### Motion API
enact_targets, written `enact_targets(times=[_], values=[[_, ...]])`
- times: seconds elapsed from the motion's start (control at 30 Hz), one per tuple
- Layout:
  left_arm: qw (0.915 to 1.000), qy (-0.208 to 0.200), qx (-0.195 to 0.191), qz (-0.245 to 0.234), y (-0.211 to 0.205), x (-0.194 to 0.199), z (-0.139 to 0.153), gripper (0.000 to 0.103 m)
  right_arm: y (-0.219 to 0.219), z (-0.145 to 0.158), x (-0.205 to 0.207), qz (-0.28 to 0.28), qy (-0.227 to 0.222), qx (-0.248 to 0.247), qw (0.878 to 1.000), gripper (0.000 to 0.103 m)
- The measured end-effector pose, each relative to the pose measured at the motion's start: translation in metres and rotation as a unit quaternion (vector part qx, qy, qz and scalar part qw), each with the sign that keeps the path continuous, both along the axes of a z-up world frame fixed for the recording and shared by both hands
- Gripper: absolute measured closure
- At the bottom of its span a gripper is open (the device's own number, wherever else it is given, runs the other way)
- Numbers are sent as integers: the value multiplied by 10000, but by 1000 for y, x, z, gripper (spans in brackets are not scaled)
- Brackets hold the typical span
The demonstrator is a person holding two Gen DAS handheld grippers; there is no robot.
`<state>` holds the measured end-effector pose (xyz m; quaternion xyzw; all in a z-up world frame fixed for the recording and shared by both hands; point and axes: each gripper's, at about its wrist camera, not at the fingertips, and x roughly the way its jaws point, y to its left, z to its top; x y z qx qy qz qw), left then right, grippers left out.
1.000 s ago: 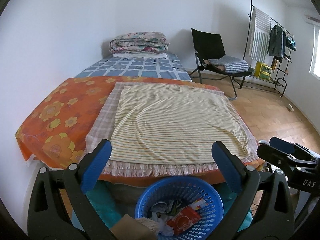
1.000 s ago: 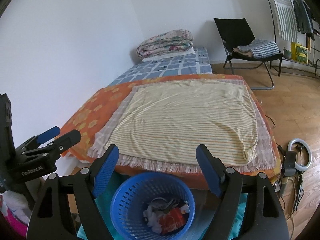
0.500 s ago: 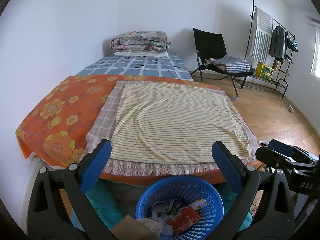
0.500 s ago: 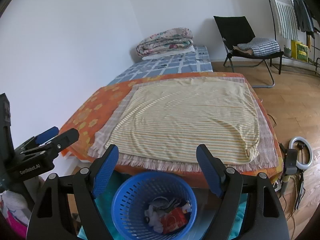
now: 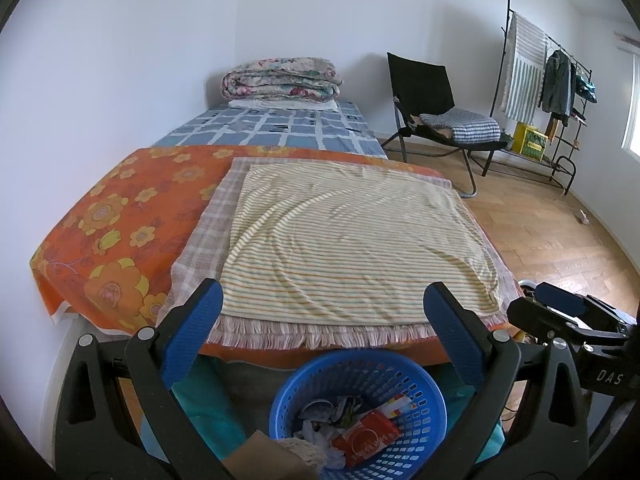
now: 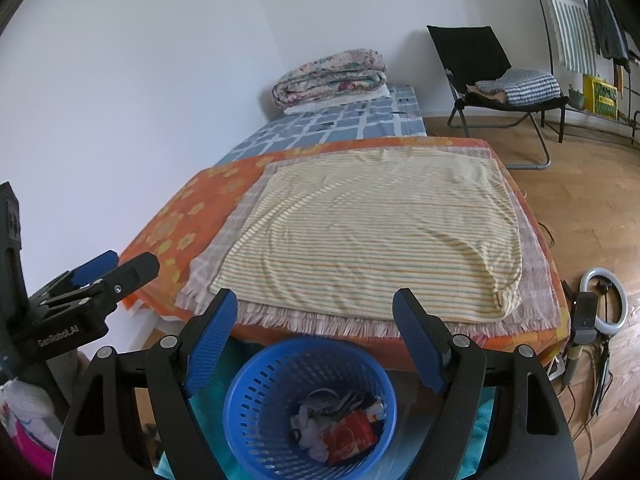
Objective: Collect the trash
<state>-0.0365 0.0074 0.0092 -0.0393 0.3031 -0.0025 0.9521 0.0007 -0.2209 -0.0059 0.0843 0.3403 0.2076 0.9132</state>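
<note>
A blue plastic basket (image 5: 404,368) (image 6: 256,380) stands on the floor at the foot of the bed. Inside lies trash (image 5: 362,436) (image 6: 340,428): a red packet, white crumpled paper and wrappers. My left gripper (image 5: 322,312) hangs open above the basket, with nothing between its blue pads. The right gripper (image 6: 316,320) is open too and empty, also above the basket. Each gripper shows at the side of the other's view: the right gripper (image 5: 568,312), the left gripper (image 6: 104,276). The striped cloth (image 5: 352,236) (image 6: 372,224) on the bed is bare.
The bed (image 5: 120,216) carries an orange flowered cover and a folded quilt (image 5: 280,78) at the far end. A black chair (image 5: 428,96) and a clothes rack (image 5: 556,80) stand at the right. A ring light (image 6: 604,300) and cables lie on the wooden floor.
</note>
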Motion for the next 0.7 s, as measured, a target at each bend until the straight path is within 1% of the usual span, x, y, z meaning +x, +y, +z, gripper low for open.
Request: enact_targets(times=[0.7], values=[[10000, 18, 46, 11, -1, 3, 2, 1, 2, -5, -1, 53, 66, -28, 10000, 23]])
